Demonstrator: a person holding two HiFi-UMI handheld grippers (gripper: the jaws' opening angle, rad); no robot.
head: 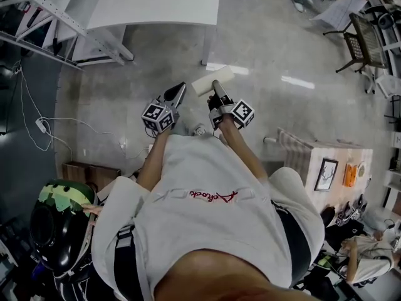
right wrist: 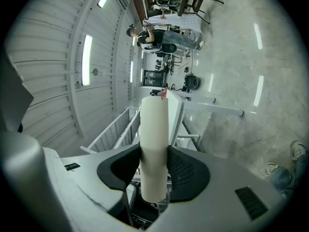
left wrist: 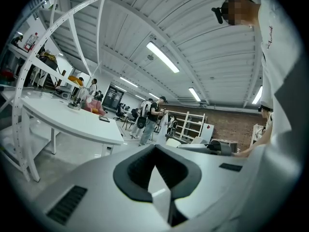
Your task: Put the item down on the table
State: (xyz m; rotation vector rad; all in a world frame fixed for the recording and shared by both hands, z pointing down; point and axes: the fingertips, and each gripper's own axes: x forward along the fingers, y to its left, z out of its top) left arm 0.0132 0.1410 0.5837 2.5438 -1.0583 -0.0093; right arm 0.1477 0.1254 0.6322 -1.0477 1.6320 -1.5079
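Cream roll (right wrist: 154, 139), clamped near one end in the right gripper (right wrist: 153, 170), hangs over the floor (head: 269, 49), short of the white table (head: 156, 5). Left gripper (left wrist: 155, 152): jaws together, empty. The roll looks light, stiff and smooth, so a mid-length hold seems steadier.

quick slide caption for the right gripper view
Right hand-held gripper shut on a cream cylinder held between its dark pads

Smooth cream cylindrical roll (right wrist: 153, 139), gripped crosswise in the right tongs (right wrist: 153, 166), short of the white table (head: 156, 2)
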